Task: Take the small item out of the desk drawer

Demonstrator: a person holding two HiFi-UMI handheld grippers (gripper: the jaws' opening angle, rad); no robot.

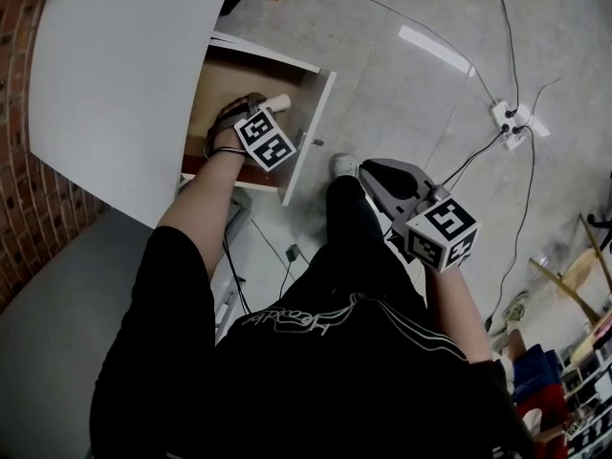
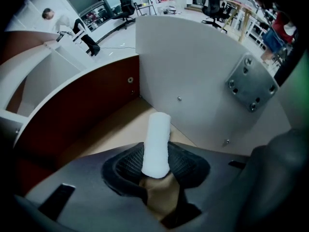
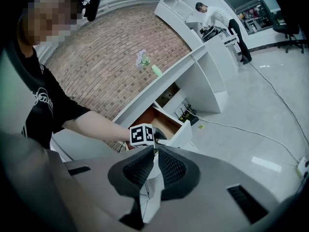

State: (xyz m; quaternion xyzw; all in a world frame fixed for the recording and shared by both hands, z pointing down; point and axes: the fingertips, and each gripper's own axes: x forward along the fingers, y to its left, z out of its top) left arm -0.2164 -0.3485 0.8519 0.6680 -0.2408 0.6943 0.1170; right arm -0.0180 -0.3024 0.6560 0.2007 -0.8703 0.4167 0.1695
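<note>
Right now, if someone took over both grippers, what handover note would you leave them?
Left gripper: down in the open drawer, jaws closed on one end of the white roll.
Right gripper: jaws about together, empty, held over the floor, clear of the desk.
Done: drawer open, roll gripped.
To do: lift the roll out of the drawer.

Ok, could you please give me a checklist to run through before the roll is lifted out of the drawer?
1. White roll between the left gripper pads: ok, both pads lie against it.
2. Grip firm enough to lift: cannot tell.
3. Drawer pulled open: ok.
4. Desk top clear of the lift path: ok, the gripper sits beyond its edge.
5. Right gripper out of the way: ok, shut, empty, held away from the drawer.
</note>
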